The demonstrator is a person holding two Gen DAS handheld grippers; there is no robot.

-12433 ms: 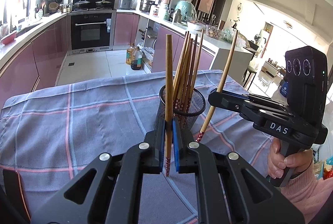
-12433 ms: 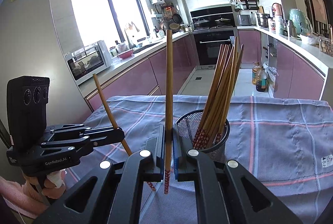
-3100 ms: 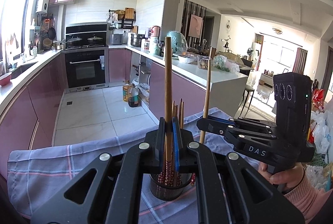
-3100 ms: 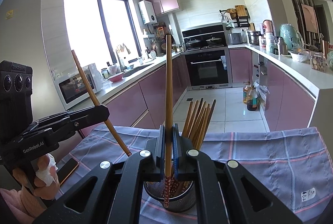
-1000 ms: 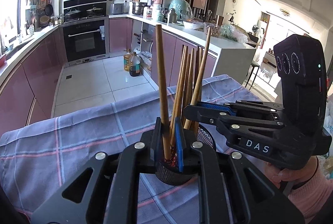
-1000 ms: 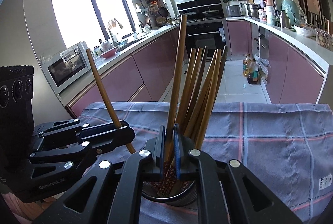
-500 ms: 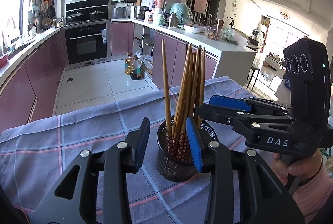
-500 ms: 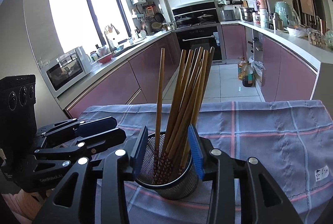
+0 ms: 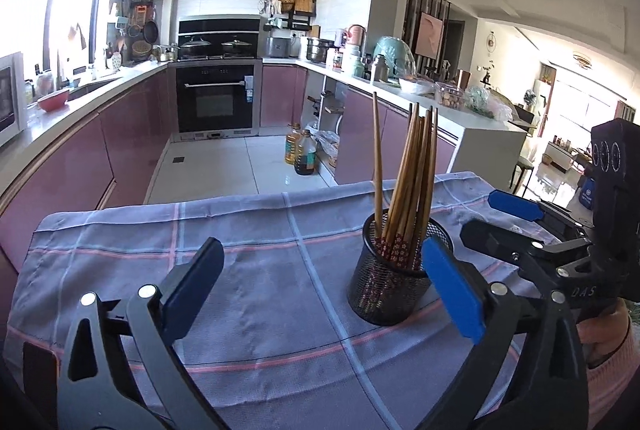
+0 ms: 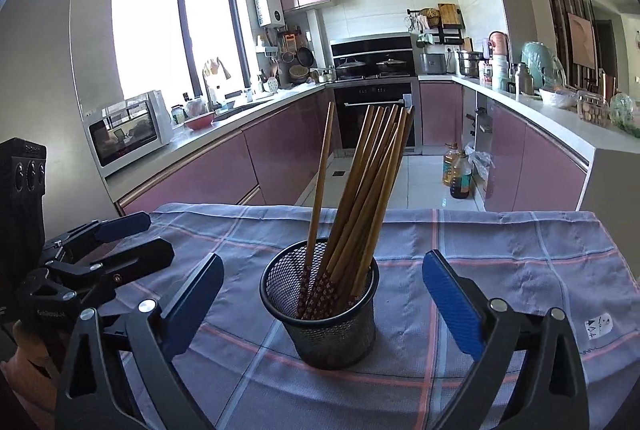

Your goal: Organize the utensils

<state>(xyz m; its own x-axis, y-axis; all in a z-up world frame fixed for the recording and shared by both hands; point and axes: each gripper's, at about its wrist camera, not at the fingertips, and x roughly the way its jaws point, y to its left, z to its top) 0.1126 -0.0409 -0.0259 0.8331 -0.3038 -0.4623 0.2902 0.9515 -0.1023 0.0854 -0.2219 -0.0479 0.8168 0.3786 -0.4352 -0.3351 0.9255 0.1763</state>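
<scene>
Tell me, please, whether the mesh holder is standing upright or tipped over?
Upright. The mesh holder sits on its base on the checked cloth, rim uppermost, with the chopsticks leaning inside it.

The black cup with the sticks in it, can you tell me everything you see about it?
The cup is a round holder of black wire mesh with a solid rim, open at the top. It stands upright on the checked cloth. A bunch of brown chopsticks stands in it with the red patterned ends down; most lean together to one side, while one stands apart. Nothing else touches it: the right gripper is opening, with the cup between its blue pads, untouched.
</scene>
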